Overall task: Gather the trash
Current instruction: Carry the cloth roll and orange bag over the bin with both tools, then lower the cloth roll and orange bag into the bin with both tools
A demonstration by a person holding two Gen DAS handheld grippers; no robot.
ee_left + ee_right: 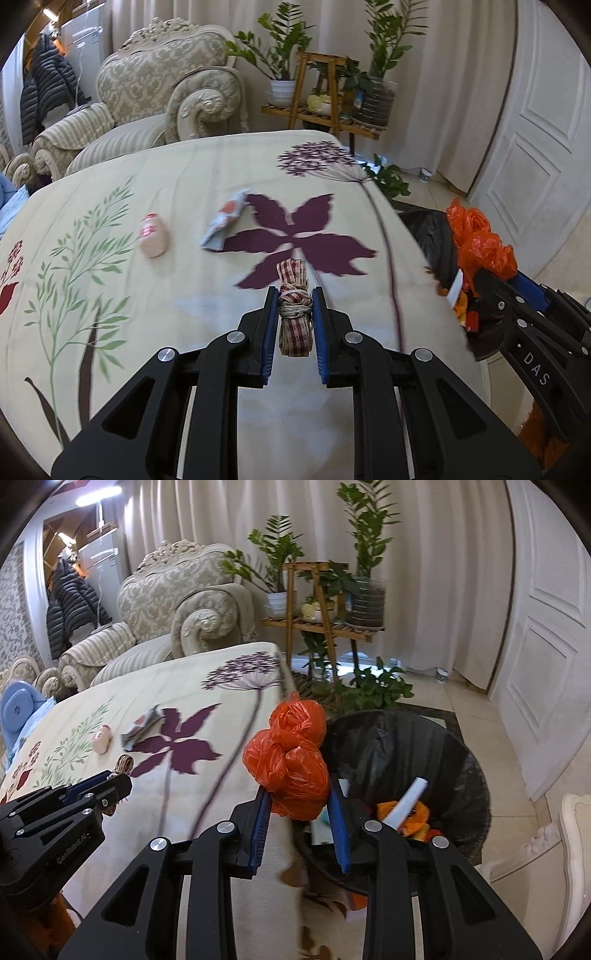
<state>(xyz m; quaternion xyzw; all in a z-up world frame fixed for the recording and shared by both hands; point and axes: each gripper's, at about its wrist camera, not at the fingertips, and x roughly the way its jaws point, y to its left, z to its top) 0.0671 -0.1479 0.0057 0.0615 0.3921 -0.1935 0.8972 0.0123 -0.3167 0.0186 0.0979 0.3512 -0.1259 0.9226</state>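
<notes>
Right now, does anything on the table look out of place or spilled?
Nothing is spilled. Two pieces of trash lie loose on the tablecloth: a small pink bottle on its side and a crumpled wrapper beside it, apart.

Orange bag [291, 768]; red-checked beige ribbon bundle [294, 295]; cream tablecloth [177, 295], purple flowers; black bin liner [424, 746].

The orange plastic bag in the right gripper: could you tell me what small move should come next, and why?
Probably carry the orange plastic bag a little further right over the black-lined bin before releasing: the right gripper clamps it above the bin's near rim, beside the tablecloth edge.
</notes>
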